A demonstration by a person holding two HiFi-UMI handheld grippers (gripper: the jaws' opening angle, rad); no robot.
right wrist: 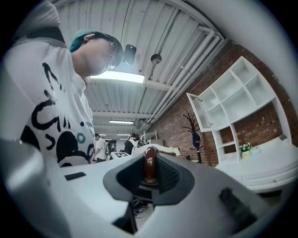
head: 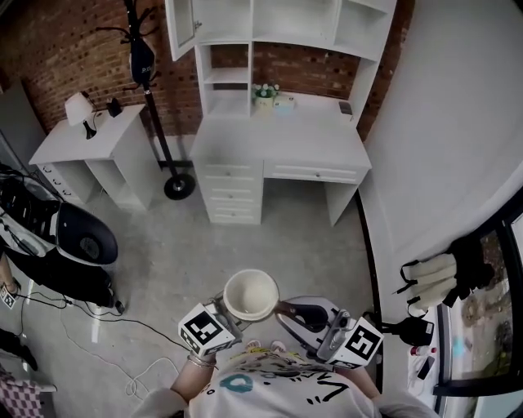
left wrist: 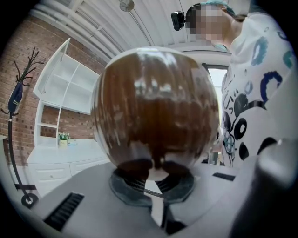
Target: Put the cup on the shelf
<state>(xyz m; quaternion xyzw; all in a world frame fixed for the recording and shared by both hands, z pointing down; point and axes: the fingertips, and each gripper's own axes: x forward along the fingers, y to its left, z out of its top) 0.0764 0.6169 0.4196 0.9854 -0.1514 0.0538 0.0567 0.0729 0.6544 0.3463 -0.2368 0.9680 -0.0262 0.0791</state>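
Note:
I hold a cup (head: 250, 294), cream inside and glossy brown outside, low in the head view in front of the person's chest. My left gripper (head: 233, 315) is shut on its lower part; in the left gripper view the brown cup (left wrist: 153, 107) fills the frame above the left gripper (left wrist: 153, 180). My right gripper (head: 297, 312) is shut on the cup's brown handle (right wrist: 149, 163), which stands pinched in the right gripper (right wrist: 150, 179). The white shelf unit (head: 278, 24) stands over a desk (head: 282, 135) against the brick wall, far ahead.
A small white table (head: 94, 145) with a lamp and a black coat stand (head: 155, 98) stand left of the desk. Dark equipment (head: 73, 241) and cables lie on the floor at left. A white wall and window ledge (head: 445, 286) run along the right.

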